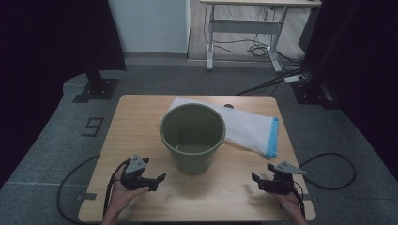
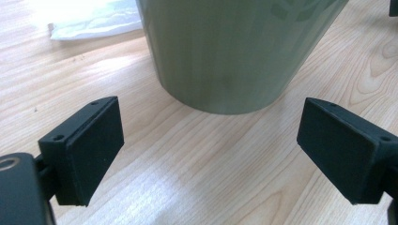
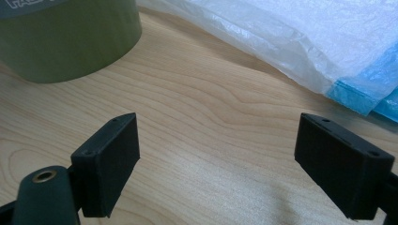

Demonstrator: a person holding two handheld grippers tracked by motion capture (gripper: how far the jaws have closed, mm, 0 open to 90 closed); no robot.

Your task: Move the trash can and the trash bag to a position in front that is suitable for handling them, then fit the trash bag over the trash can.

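An olive-green plastic bucket (image 1: 193,137) stands upright and empty at the middle of the wooden table (image 1: 141,112). Behind it and to its right lies a flat white plastic bag (image 1: 244,127) with a blue edge. My left gripper (image 1: 157,183) rests near the front left of the table, open, its jaws wide apart with nothing between them; the bucket's wall (image 2: 230,51) rises just ahead of it. My right gripper (image 1: 257,182) sits at the front right, also open and empty, with the bucket (image 3: 61,42) ahead on its left and the bag (image 3: 300,42) ahead on its right.
Black cables trail from both grippers over the table's front corners onto the grey carpet. A dark stand base (image 1: 96,89) sits beyond the far left corner, and a white-legged desk (image 1: 244,33) with loose cables stands farther back.
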